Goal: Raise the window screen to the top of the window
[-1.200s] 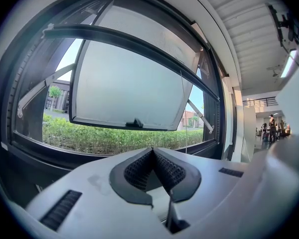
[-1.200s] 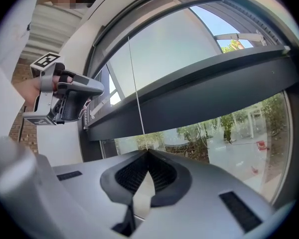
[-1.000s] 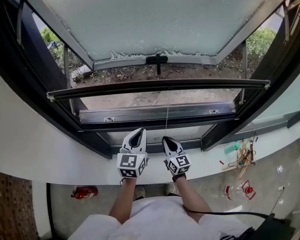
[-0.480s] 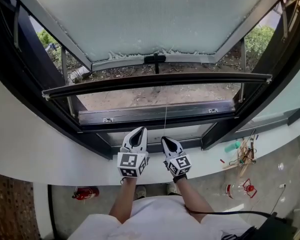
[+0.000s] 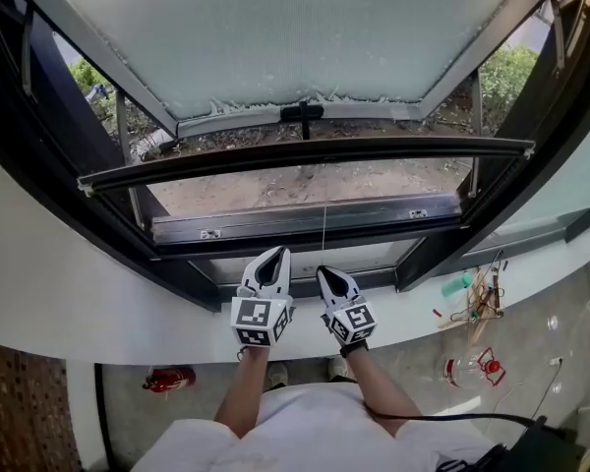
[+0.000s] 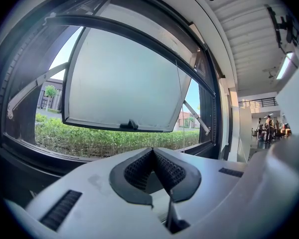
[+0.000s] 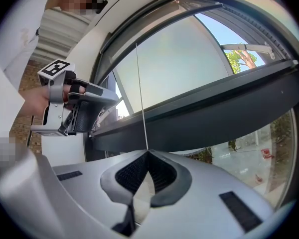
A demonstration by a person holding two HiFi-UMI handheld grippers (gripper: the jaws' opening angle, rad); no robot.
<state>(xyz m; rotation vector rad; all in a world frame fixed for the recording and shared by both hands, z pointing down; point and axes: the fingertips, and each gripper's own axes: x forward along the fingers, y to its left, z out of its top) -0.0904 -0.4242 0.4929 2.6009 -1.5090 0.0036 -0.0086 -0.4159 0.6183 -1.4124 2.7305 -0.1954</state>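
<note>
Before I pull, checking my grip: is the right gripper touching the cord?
Touching: the right gripper view shows the right gripper pinching the cord.

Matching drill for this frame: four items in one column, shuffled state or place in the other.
1 left gripper
2 right gripper
3 long dark screen bar
4 small black handle

a shut on the thin white cord
b on the frosted pane's lower edge
c shut, empty
d stretches across the black window frame

Pairs: 1-c, 2-a, 3-d, 4-b

A large indoor hall: strip light [image 6: 288,66], upper railing [image 6: 259,102].
</note>
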